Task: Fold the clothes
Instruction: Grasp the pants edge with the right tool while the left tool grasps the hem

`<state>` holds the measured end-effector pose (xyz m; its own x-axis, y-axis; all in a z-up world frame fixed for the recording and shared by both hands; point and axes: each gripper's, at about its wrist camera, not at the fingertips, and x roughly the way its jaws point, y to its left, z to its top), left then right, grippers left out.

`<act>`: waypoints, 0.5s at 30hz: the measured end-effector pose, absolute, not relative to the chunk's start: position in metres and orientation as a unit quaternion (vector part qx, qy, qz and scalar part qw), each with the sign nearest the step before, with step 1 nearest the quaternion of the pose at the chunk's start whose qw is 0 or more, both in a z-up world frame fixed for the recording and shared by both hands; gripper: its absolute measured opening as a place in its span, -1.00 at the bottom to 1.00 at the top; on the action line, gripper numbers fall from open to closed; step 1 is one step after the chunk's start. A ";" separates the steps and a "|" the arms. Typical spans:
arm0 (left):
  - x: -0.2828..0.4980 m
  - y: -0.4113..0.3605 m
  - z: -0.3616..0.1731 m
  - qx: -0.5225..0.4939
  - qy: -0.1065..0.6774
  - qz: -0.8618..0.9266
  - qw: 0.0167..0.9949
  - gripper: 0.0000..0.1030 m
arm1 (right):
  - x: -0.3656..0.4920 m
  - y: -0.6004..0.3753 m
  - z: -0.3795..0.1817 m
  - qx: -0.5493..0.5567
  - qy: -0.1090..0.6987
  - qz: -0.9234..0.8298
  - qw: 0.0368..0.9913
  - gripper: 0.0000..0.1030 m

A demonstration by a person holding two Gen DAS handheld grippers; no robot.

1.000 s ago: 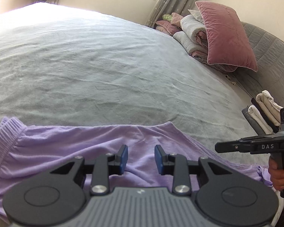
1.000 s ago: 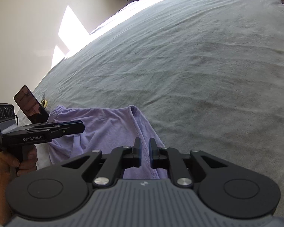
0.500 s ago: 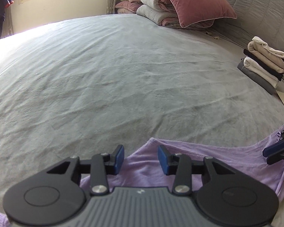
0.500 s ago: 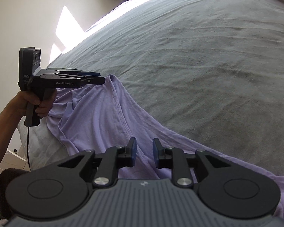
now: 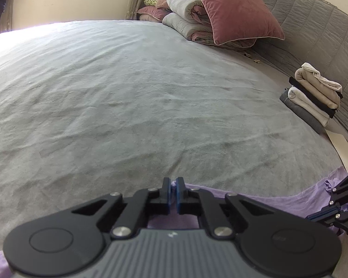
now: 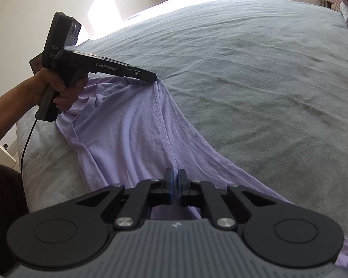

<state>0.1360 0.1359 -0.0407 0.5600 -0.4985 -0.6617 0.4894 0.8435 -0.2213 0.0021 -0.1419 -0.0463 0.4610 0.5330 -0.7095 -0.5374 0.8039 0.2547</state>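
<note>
Grey bed (image 5: 132, 97), wide and bare; lilac garment (image 6: 132, 127) lay along its near edge. My left gripper (image 5: 173, 191) and right gripper (image 6: 175, 184) each clenched its hem. Step: grasp made. Next, I judged: lift both together and carry the edge across evenly.

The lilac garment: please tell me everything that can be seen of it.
The lilac garment is soft, knit-looking fabric with a stitched seam running down it. It lies crumpled at the near edge of the grey bedspread, partly hanging over the side. The left gripper is shut on a bit of its edge, and the right gripper is shut on a fold near the seam. Between the two grips the cloth is drawn into long folds. Which kind of garment it is cannot be told.
</note>
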 end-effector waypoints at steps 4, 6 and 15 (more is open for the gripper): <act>0.129 0.147 -0.036 -0.046 0.346 -0.273 0.896 -0.94 | -0.013 -0.145 -0.029 -0.013 0.376 0.301 0.877 -0.95; 0.127 0.152 -0.034 -0.060 0.336 -0.270 0.901 -0.94 | -0.019 -0.148 -0.017 -0.019 0.355 0.289 0.889 -0.95; 0.134 0.132 -0.048 -0.016 0.345 -0.223 0.912 -0.94 | 0.010 -0.141 -0.036 -0.068 0.376 0.236 0.893 -0.96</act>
